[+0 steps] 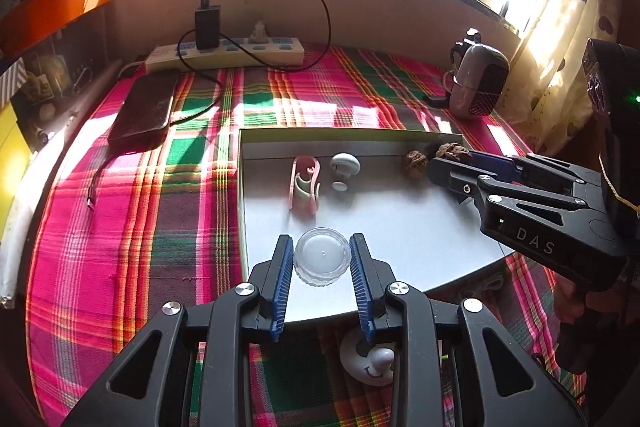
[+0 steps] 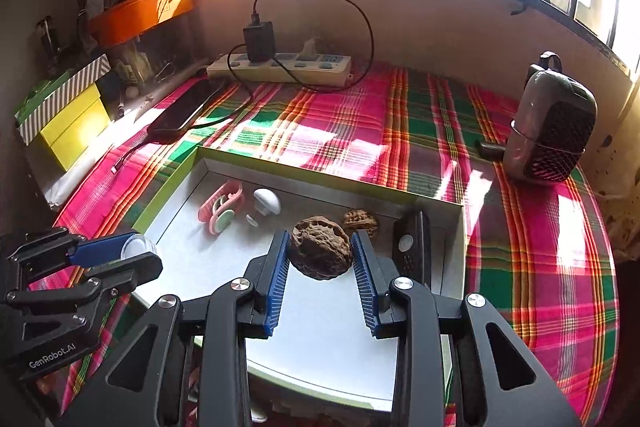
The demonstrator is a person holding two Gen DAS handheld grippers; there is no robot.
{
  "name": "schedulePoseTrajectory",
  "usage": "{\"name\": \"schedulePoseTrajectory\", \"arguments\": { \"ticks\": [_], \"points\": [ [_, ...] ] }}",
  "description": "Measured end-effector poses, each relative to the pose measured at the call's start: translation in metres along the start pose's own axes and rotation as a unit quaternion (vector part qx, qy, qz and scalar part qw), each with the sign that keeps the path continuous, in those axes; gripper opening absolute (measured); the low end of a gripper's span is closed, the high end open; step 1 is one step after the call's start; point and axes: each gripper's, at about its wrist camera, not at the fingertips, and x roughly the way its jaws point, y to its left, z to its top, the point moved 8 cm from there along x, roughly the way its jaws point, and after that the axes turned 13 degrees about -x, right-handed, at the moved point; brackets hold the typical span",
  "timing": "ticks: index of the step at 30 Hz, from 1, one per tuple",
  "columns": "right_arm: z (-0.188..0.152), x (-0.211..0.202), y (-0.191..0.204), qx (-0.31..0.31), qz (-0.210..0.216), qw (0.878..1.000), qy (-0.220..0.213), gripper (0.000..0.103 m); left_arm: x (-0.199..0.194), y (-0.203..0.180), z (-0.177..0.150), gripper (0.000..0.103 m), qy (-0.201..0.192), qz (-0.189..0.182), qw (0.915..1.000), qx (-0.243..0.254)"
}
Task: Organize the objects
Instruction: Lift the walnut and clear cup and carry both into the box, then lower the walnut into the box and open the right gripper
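Left gripper (image 1: 322,261) clamps a clear lid (image 1: 322,257), right gripper (image 2: 320,253) a walnut (image 2: 320,247), both over the white tray (image 1: 400,227). Walnut's round; a slack grip might send it rolling into the second walnut (image 2: 361,221).

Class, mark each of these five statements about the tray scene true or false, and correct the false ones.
1. The left gripper holds a clear round lid. True.
2. The right gripper holds a pink clip. False: it holds a walnut; the pink clip lies in the tray.
3. A second walnut lies in the tray. True.
4. The tablecloth is plain blue. False: it is pink, green and orange plaid.
5. A charger is plugged into the power strip. True.
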Motion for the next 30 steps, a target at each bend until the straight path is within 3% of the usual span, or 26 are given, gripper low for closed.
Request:
{"name": "schedulePoseTrajectory", "arguments": {
  "ticks": [14,30],
  "points": [
    [0.011,0.051,0.003,-0.012,0.02,0.999,0.032,0.033,0.034,-0.003,0.008,0.027,0.02,0.01,0.9997,0.009],
    [0.015,0.067,0.006,-0.026,0.021,0.998,0.048,0.033,0.047,-0.005,0.012,0.027,0.022,0.021,0.9992,0.024]
  ]
}}
